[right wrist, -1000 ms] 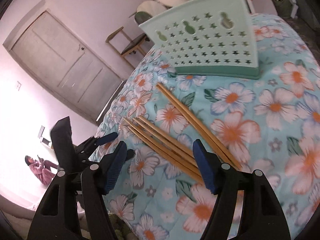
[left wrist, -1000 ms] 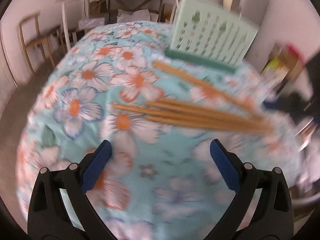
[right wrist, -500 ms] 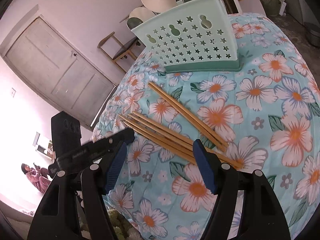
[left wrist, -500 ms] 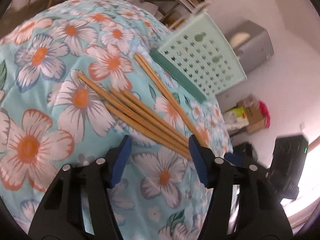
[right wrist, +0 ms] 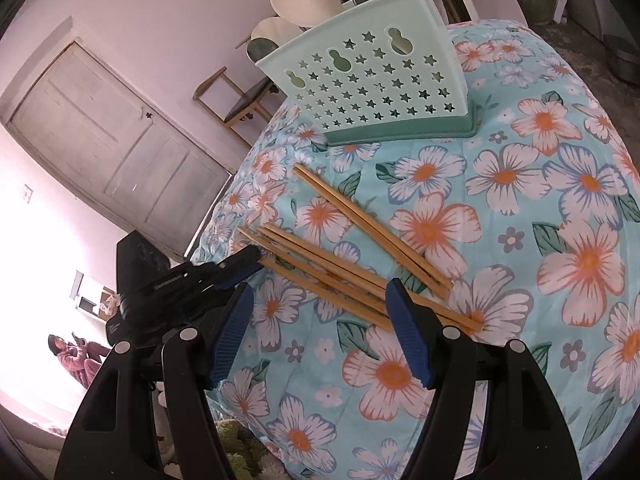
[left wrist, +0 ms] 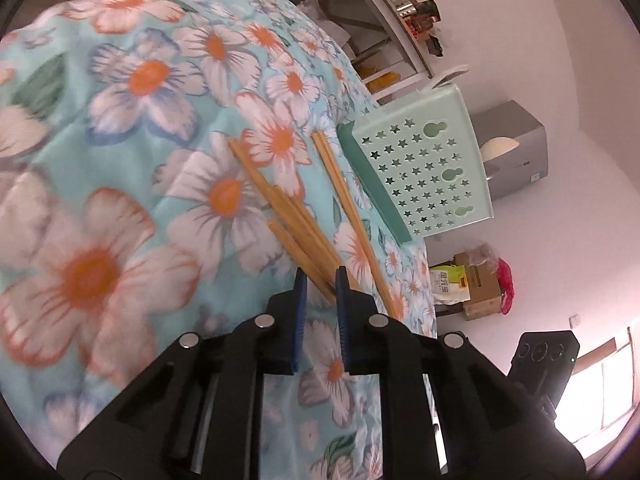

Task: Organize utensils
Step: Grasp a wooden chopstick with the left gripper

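Tan chopsticks (right wrist: 340,268), mint star-holed basket (right wrist: 372,80), turquoise floral cloth (right wrist: 520,240).

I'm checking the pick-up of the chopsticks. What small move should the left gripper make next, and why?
Probably lift a little and check the hold. The left gripper, whose jaws have just been closing, now stands narrow around the near ends of the bunched chopsticks, which still lie on the flowered cloth. The green holder waits just beyond them.

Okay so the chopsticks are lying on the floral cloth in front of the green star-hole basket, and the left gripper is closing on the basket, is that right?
Not quite. The left gripper has just been closing on the ends of the bundled chopsticks, not the basket; the left wrist view shows it. The chopsticks do lie on the floral cloth in front of that basket.
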`<state>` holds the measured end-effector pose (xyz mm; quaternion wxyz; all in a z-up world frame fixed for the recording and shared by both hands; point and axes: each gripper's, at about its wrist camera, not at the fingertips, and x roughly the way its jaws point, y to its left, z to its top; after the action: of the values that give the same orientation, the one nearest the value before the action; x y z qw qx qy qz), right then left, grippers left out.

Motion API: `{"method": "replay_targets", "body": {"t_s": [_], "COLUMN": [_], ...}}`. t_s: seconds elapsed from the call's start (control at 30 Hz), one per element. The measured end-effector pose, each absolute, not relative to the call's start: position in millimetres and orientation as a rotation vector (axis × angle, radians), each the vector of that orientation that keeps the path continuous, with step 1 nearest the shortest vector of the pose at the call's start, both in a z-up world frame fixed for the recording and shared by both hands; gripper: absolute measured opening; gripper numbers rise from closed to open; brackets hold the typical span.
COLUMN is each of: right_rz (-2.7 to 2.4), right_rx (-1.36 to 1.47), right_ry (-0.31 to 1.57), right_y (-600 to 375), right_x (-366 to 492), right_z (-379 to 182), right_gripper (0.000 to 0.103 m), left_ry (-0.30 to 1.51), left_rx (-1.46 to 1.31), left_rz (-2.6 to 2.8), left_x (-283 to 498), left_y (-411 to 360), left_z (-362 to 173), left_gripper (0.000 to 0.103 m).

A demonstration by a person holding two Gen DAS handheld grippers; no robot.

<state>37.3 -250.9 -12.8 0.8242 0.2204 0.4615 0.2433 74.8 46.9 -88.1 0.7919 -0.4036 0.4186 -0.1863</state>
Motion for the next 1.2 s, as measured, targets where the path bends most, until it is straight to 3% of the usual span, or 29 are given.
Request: {"method": "replay_targets", "body": {"t_s": [0.23,1.07,1.2], "right_rz": [0.541,0.529,0.527], "right_rx": [0.475,0.492,0.489], "right_ry": [0.985,1.005,0.993], "right_y": [-246,-245,-246], "right_x": [38,48,45], "right_z": [-16,-27,-23], "right_gripper": [0.067,0.067,0.067], "left_ry": [0.9,0.984,0.985], "left_rx": [-0.886,-1.222,-1.14], "left_rz": [-0.318,-0.179,-0.145], "left_x": [39,74,80], "left_y": [81,86,73], "left_z": [-85,-111,-99], "left_gripper": [0.014,0.021,0.034]}}
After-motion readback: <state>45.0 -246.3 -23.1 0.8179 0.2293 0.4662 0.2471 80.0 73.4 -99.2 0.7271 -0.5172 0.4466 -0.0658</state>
